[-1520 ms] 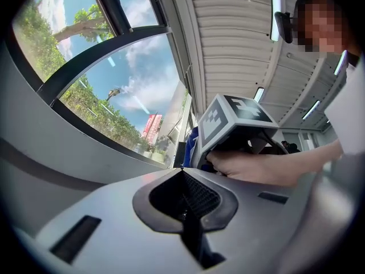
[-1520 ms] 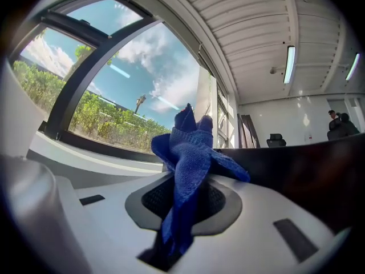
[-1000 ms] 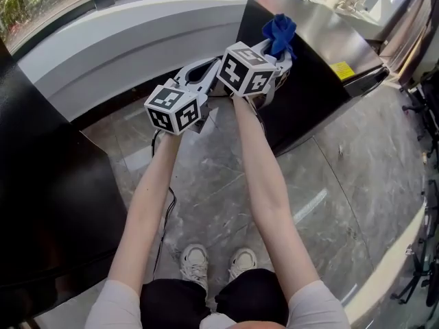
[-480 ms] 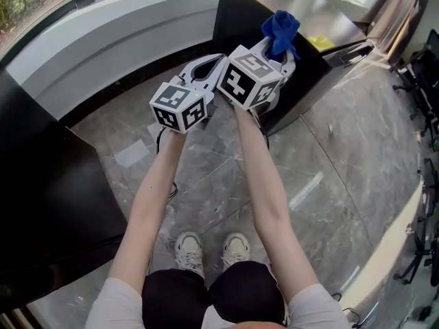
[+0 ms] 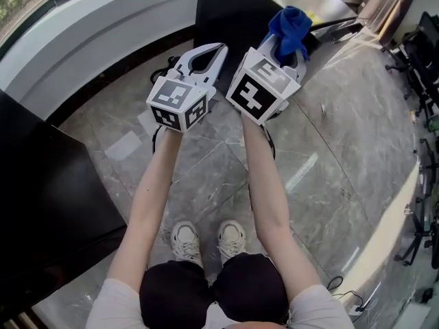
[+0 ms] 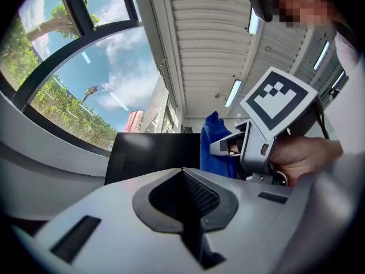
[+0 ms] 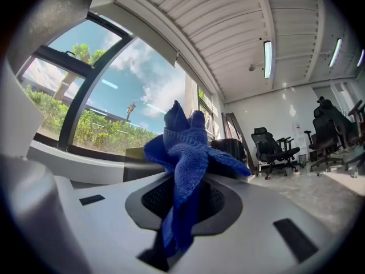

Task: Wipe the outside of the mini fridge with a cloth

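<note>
right gripper view: right tongs clamped on the blue cloth; left tongs pressed together, empty.

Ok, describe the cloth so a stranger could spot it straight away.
Find the black box-shaped mini fridge by the curved white window ledge. Just in front, the right tool pinches a bunched deep-blue cloth. It's the only blue thing against the dark fridge and grey floor.

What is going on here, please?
A person holds a two-jaw tool in each hand. The right tool is shut on a crumpled blue fabric cloth, close to the black box-shaped mini fridge. The left tool is shut and empty beside it. Whether the cloth touches the fridge cannot be seen.
</note>
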Demonstrator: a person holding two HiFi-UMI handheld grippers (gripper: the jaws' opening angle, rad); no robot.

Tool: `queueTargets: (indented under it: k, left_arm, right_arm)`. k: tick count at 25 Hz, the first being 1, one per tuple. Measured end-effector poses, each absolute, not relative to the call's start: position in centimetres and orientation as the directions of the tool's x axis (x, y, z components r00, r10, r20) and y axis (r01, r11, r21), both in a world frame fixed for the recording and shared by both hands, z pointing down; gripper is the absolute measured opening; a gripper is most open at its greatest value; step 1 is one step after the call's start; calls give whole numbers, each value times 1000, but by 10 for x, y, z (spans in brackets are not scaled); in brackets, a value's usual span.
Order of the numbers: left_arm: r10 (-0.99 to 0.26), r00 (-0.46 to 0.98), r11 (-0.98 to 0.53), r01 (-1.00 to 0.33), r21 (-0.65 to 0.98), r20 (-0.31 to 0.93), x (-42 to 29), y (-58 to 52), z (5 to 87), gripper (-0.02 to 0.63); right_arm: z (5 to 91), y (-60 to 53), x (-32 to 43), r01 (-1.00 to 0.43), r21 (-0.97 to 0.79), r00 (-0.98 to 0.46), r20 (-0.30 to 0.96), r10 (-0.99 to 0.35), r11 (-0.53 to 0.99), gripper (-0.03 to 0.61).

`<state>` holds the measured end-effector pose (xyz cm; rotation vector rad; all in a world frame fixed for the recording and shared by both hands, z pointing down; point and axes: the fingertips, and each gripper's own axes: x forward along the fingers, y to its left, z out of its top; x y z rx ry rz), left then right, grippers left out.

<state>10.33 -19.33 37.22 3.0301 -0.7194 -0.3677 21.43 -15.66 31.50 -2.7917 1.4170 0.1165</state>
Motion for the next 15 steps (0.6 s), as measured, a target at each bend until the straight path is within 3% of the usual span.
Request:
queueTargets:
  k: [15]
  left_arm:
    - [-514, 839, -857, -500, 123, -179, 105, -190, 377, 4]
  right_arm:
    - [324, -120, 235, -815, 11, 576, -107, -811, -580, 89]
